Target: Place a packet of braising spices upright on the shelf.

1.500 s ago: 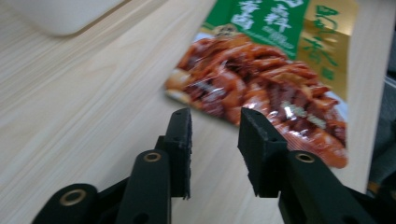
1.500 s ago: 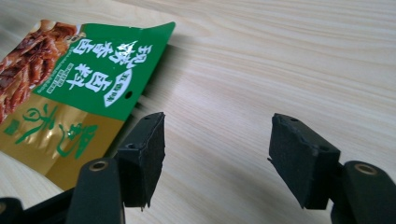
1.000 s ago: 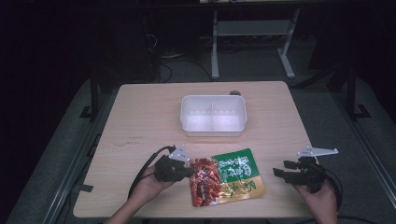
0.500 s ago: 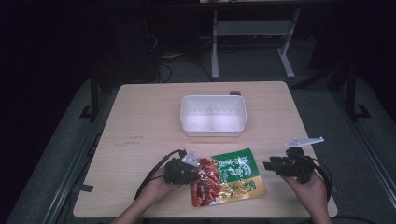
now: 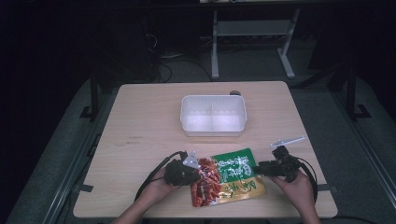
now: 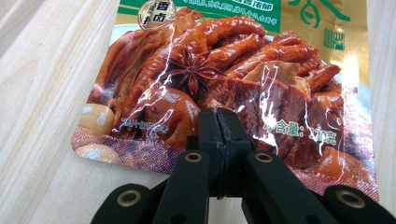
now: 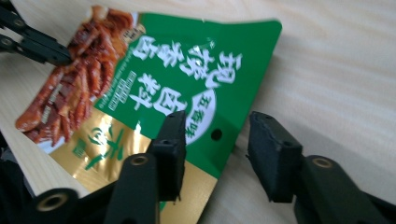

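Left gripper view: closed left gripper (image 6: 219, 122) over snack pouch (image 6: 224, 70); open right gripper (image 7: 215, 149) straddles its edge

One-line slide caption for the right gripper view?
Right gripper, jaws open, straddles the green edge of the snack pouch on the wooden table; left gripper at its far end.

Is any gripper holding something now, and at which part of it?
Left gripper is shut over the snack packet's red end; a real pinch cannot be told. Right gripper is open, straddling its green edge.
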A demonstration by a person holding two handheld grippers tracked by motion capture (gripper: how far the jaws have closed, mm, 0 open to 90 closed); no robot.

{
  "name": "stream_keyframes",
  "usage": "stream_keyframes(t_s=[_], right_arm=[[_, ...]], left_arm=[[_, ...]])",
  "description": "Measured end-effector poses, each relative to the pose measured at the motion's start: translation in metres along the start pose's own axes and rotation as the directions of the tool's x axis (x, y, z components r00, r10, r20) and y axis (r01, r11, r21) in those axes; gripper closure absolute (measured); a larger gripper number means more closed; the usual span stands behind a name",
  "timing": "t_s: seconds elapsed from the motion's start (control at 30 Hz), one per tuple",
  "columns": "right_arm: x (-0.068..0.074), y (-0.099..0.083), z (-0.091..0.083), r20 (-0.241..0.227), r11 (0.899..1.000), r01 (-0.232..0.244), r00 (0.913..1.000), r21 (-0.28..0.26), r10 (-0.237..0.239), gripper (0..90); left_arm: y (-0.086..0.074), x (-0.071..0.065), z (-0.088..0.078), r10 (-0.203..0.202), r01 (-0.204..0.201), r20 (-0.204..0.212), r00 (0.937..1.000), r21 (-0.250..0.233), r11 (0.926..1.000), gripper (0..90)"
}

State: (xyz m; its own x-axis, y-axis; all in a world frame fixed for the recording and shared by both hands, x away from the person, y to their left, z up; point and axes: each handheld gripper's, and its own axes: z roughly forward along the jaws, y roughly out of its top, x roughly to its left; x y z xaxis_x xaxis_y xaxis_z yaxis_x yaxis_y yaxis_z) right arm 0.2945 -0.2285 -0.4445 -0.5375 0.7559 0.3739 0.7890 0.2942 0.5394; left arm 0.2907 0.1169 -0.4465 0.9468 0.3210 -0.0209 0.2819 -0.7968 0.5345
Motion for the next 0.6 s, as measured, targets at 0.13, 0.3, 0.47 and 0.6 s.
stream_keyframes(t_s=[0.13, 0.3, 0.47, 0.6], right_arm=[[-0.003, -0.004, 0.004, -0.001, 1.000, -0.015, 0.9999, 0.026, 0.015, 53.0], [-0.003, -0.007, 0.010, -0.030, 0.999, -0.020, 0.9993, 0.049, 0.022, 55.8], [0.000, -0.006, 0.015, -0.077, 0.998, -0.022, 0.9967, 0.063, 0.027, 58.8], [0.004, -0.005, 0.016, -0.121, 0.999, -0.010, 0.9925, 0.050, 0.016, 61.6]], left_arm=[[-0.001, 0.000, 0.000, -0.005, 0.005, 0.003, 1.0000, -0.003, 1.0000, 89.4], [-0.001, 0.000, 0.001, -0.006, 0.006, 0.001, 1.0000, -0.008, 0.9999, 89.1], [-0.001, -0.001, 0.001, -0.008, 0.008, 0.000, 1.0000, -0.014, 0.9999, 88.7], [-0.001, 0.000, 0.001, -0.012, 0.012, 0.005, 0.9999, -0.012, 0.9999, 88.3]])
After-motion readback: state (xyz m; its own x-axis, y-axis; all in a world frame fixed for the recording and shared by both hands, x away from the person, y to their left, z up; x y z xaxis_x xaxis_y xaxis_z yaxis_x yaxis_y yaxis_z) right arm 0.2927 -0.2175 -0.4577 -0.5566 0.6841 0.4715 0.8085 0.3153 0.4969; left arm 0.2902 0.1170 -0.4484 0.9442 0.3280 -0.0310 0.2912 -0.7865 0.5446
